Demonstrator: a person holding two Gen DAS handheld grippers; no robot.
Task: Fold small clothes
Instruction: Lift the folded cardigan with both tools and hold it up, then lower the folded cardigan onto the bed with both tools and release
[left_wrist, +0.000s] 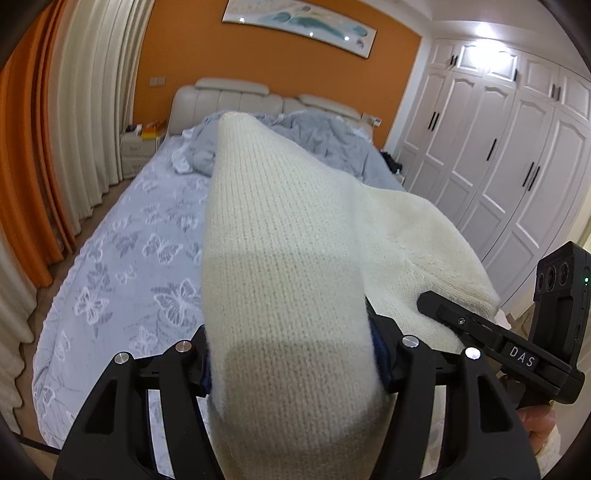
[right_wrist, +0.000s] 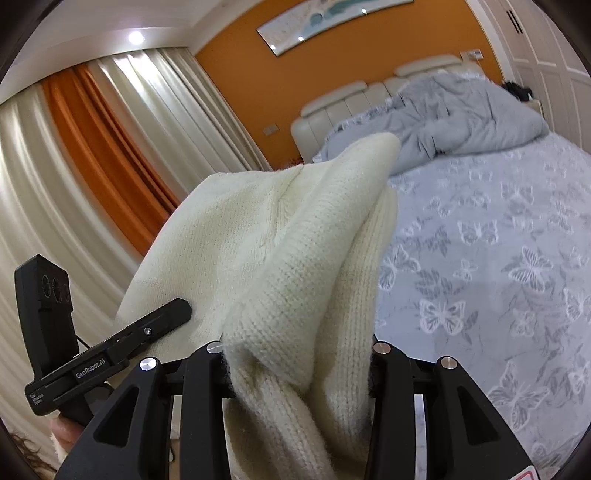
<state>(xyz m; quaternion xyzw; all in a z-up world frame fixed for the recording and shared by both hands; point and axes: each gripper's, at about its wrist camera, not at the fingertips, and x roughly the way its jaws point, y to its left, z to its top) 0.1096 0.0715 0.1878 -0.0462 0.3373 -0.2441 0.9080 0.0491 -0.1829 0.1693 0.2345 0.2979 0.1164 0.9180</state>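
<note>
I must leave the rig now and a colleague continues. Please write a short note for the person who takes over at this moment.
Left gripper: shut on the cream knit garment.
Right gripper: shut on the same garment, bunched between its fingers.
The garment is lifted above the bed with the butterfly sheet; a grey duvet is piled near the headboard.
Done: garment picked up by both grippers.
Left: lay it flat on the sheet and fold; no fold is visible yet.

A home bedroom: a bed with rumpled duvet, curtains, and white wardrobes.
</note>
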